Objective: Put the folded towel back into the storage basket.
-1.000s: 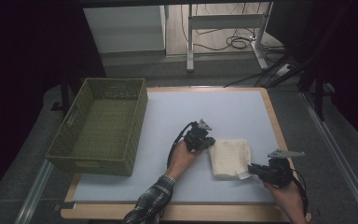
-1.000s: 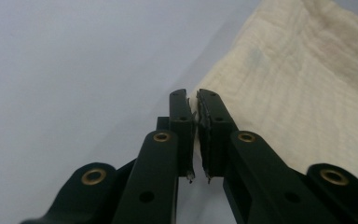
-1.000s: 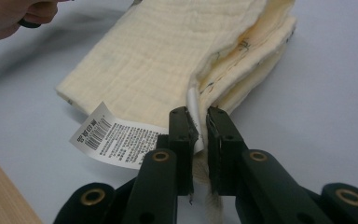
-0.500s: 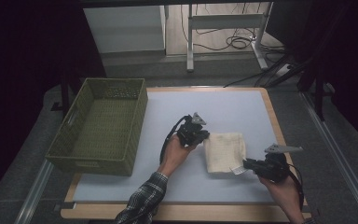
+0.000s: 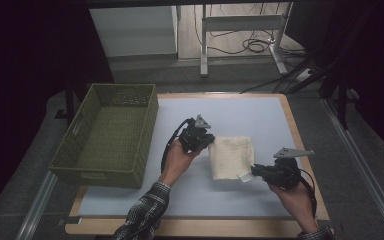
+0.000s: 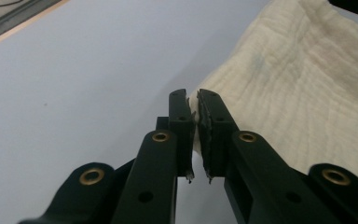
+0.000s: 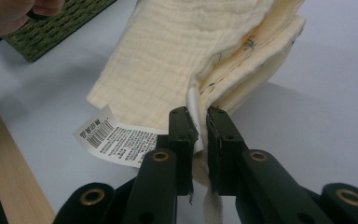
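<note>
A folded cream cloth (image 5: 231,157) lies in the middle of the pale blue table mat (image 5: 240,115). My left gripper (image 5: 211,141) is at its upper left corner, jaws shut on the cloth's edge (image 6: 261,79). At the cloth's lower right corner my right gripper (image 5: 252,173) is shut on the layered corner of the cloth (image 7: 182,56), which is lifted off the mat. A white care label (image 7: 116,135) hangs from that corner beside the left jaw.
An olive woven basket (image 5: 111,134) stands at the left of the mat, close to the left hand. The table's wooden rim (image 5: 300,145) runs along the right and front. Cables and table legs (image 5: 240,35) lie on the floor beyond.
Both grippers have shifted slightly left with the cloth between them; the cloth has moved a little toward the basket.
</note>
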The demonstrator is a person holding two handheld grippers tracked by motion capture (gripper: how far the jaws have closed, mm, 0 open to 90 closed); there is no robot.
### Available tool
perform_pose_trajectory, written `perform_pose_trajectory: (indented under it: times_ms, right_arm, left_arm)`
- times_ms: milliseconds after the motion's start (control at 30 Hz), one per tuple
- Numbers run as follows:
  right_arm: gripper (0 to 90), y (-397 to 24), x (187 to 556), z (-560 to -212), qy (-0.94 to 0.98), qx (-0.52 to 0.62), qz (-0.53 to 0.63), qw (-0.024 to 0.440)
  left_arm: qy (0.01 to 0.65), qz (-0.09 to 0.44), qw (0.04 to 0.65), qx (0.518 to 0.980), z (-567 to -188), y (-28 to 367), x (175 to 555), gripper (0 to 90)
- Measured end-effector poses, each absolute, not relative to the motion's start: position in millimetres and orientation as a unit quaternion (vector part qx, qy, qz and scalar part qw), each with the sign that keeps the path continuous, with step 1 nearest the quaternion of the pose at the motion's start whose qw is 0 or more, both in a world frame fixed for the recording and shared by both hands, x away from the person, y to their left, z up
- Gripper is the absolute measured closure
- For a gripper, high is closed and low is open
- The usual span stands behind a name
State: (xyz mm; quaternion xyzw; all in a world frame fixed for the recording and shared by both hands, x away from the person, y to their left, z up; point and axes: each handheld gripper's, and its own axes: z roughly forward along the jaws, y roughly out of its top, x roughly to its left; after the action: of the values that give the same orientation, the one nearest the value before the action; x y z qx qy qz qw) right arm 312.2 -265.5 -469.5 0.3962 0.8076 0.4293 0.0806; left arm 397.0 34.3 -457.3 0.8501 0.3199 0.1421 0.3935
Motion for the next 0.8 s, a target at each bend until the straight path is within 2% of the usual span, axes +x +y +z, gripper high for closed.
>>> perform_pose_trajectory:
  times_ms: [800]
  right_arm:
    - [80.9, -212.9, 336.1, -451.7, 0.821, 0.358, 0.439, 0.07]
  left_arm:
    - [0.339, 0.184, 0.377, 0.842, -426.8, 83.3, 393.6, 84.3]
